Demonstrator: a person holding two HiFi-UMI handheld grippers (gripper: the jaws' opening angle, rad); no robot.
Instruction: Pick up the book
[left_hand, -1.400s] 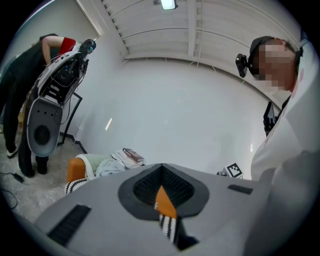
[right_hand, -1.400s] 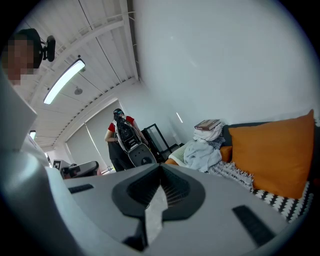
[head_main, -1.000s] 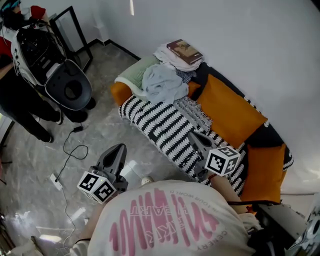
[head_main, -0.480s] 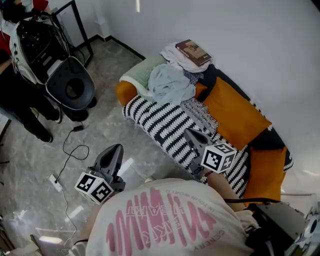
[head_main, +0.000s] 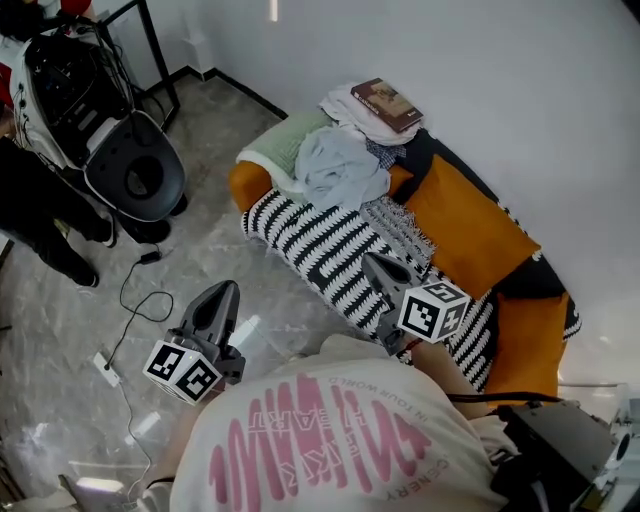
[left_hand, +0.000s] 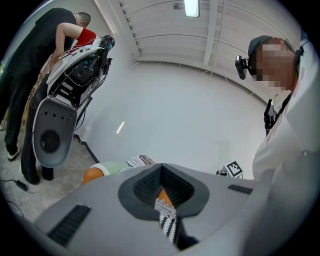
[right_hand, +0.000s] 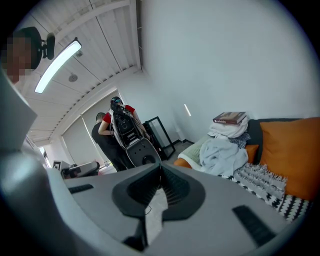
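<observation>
The brown book lies flat on a pile of white clothes at the far end of the sofa. It also shows small in the left gripper view as the book and, in the right gripper view, as the book on the pile. My left gripper hangs over the floor in front of the sofa, shut and empty. My right gripper hovers over the striped throw, shut with nothing in it. Both are well short of the book. The left gripper and right gripper tips meet.
Orange cushions, a light blue garment and a green pillow lie on the sofa. A person in black stands by a white-and-black machine at the left. A cable and a power strip lie on the marble floor.
Both grippers have drifted a little across the floor along the sofa front with the person. Both stay shut and empty.
</observation>
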